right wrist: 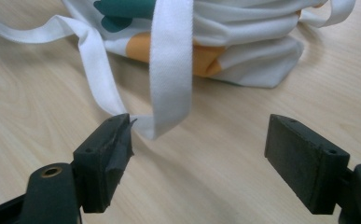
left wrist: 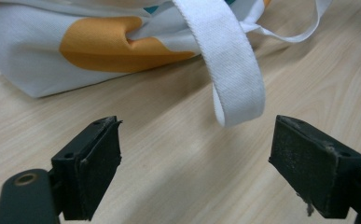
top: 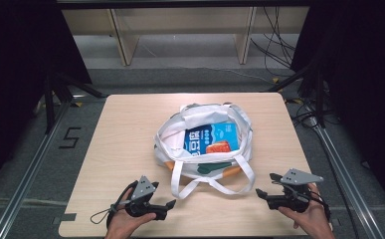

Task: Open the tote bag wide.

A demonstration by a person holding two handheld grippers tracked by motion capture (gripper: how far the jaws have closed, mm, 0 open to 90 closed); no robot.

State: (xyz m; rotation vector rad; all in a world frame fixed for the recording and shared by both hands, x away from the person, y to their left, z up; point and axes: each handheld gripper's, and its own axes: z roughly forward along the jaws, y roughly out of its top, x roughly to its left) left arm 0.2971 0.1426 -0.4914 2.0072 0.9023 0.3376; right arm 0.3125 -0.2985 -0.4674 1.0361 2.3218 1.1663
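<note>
A white tote bag [top: 180, 130] with orange and teal patches lies open at the middle of the wooden table [top: 125, 129]. A blue package [top: 216, 135] lies inside it. The bag's front strap [top: 215, 185] loops onto the table toward me. My left gripper [top: 169, 206] is open near the front edge, left of that loop. In the left gripper view the strap [left wrist: 236, 70] hangs just beyond the open left gripper [left wrist: 197, 140], with the bag's orange patch [left wrist: 103, 44] behind. My right gripper [top: 265, 184] is open to the right of the loop. The strap [right wrist: 169, 70] nearly reaches the left jaw of the right gripper [right wrist: 199, 135].
Bare tabletop lies on both sides of the bag. Behind the table stands a wooden frame [top: 123, 42] on the floor. Cables [top: 274, 45] trail at the back right. Metal rails [top: 31, 169] run along both sides of the table.
</note>
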